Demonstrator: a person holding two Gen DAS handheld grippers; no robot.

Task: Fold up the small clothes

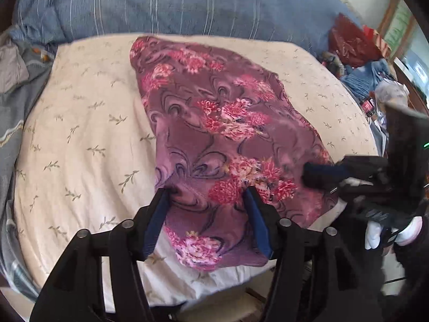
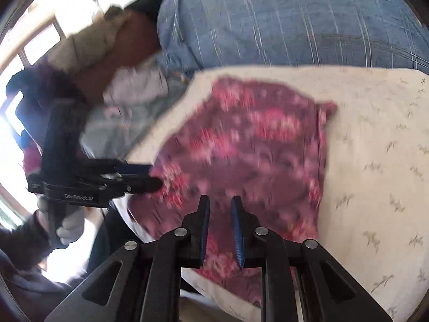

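A purple garment with pink flowers [image 1: 214,134] lies spread on a cream pillow with a leaf print [image 1: 88,134]. My left gripper [image 1: 206,193] hovers over the garment's near end. Its blue-padded fingers [image 1: 156,222] stand wide apart with nothing pinched between them. My right gripper [image 1: 311,174] reaches in from the right over the garment's edge. In the blurred right wrist view, the right gripper [image 2: 220,199] sits above the garment [image 2: 254,147] with a narrow gap between its pads and no cloth in it. The left gripper [image 2: 154,177] comes in from the left there.
A blue striped bedcover [image 1: 187,2] lies behind the pillow. Grey and blue clothes [image 1: 13,80] are bunched at the left. Red and blue clutter [image 1: 356,53] is piled at the far right. A gloved hand [image 2: 69,228] holds the left gripper's handle.
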